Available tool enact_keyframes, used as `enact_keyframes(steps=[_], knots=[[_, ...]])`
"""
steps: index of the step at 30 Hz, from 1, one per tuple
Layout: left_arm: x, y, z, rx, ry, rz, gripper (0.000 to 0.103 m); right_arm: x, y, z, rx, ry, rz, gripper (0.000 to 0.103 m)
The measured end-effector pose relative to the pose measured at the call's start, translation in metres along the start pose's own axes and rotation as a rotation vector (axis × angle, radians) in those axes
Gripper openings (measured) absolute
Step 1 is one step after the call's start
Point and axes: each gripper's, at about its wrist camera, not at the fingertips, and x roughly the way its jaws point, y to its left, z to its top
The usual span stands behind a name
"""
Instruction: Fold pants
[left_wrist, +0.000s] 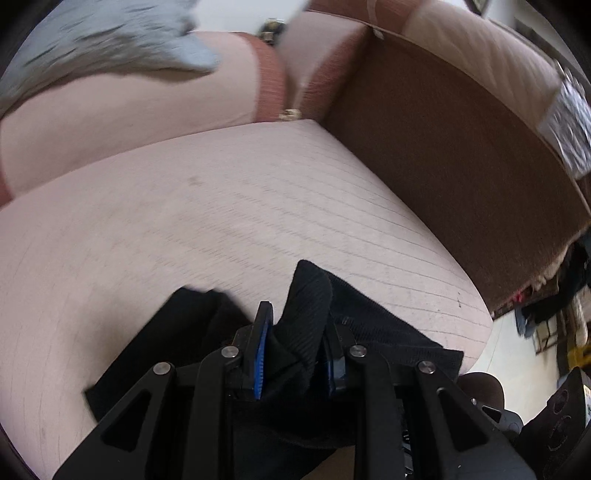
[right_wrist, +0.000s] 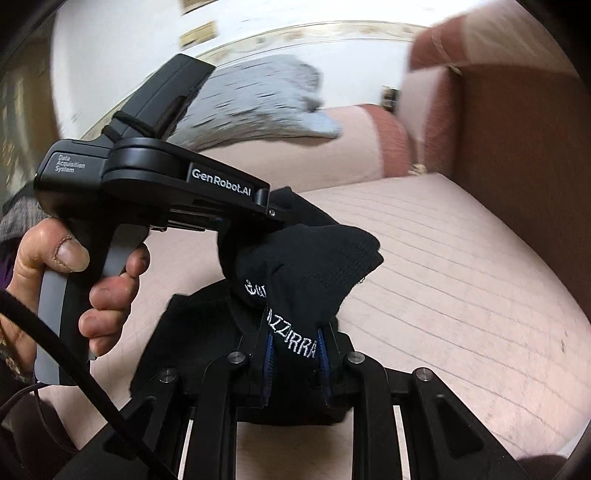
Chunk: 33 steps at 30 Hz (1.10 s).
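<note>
The black ribbed knit pants (left_wrist: 388, 325) hang bunched over the pale pink sofa seat (left_wrist: 221, 206). In the left wrist view my left gripper (left_wrist: 297, 325) is shut on a fold of this fabric, which fills the gap between the blue pads (left_wrist: 260, 354). In the right wrist view my right gripper (right_wrist: 295, 339) is shut on another part of the pants (right_wrist: 306, 254), a strip with white lettering. There a hand (right_wrist: 107, 291) holds the left gripper's body (right_wrist: 155, 173) up at the left, its fingers buried in the black fabric. Both grips sit close together.
A grey garment (left_wrist: 110, 37) lies over the sofa's back cushion, also seen as the grey garment (right_wrist: 258, 99). A dark brown sofa side (left_wrist: 443, 147) rises at the right of the seat. Cluttered floor (left_wrist: 546, 306) lies beyond the seat's corner.
</note>
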Motion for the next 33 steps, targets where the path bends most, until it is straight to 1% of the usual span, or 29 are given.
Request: enact_keyframes(steps=[3,7,10,14,17,18,19,20,21,24,26,28,31,33], knots=[[-0.012,0.032,-0.013,-0.065,-0.007,0.016,0.022,0.011,0.031,-0.002,-0.077,0.019,0.029,0.022],[-0.023,0.065,-0.028,-0.135,-0.023,0.028,0.022,0.028,0.067,-0.007,-0.171,0.046,0.047,0.021],[-0.032,0.087,-0.038,-0.193,-0.041,0.015,0.022,0.042,0.094,-0.014,-0.242,0.076,0.066,0.021],[-0.034,0.116,-0.055,-0.28,-0.053,-0.008,0.022,0.056,0.124,-0.031,-0.346,0.105,0.064,0.022],[-0.036,0.134,-0.073,-0.339,-0.059,-0.01,0.022,0.063,0.144,-0.046,-0.422,0.122,0.068,0.028],[-0.039,0.141,-0.08,-0.369,-0.065,-0.013,0.022,0.064,0.151,-0.051,-0.451,0.12,0.069,0.035],[-0.041,0.149,-0.087,-0.408,-0.078,-0.018,0.022,0.064,0.154,-0.054,-0.467,0.12,0.073,0.044],[-0.045,0.161,-0.096,-0.46,-0.091,-0.033,0.023,0.063,0.159,-0.059,-0.489,0.121,0.092,0.049],[-0.047,0.169,-0.102,-0.493,-0.096,-0.047,0.024,0.063,0.164,-0.062,-0.503,0.123,0.104,0.056],[-0.059,0.194,-0.124,-0.588,-0.13,-0.069,0.029,0.059,0.179,-0.075,-0.553,0.114,0.106,0.06],[-0.07,0.205,-0.136,-0.652,-0.151,-0.081,0.03,0.056,0.182,-0.077,-0.567,0.101,0.102,0.061],[-0.08,0.205,-0.139,-0.662,-0.16,-0.086,0.03,0.043,0.179,-0.076,-0.546,0.073,0.119,0.059],[-0.098,0.188,-0.131,-0.59,-0.175,-0.037,0.031,0.016,0.161,-0.071,-0.477,0.042,0.137,0.059],[-0.103,0.168,-0.123,-0.524,-0.181,0.005,0.041,-0.004,0.143,-0.065,-0.421,0.023,0.121,0.059]])
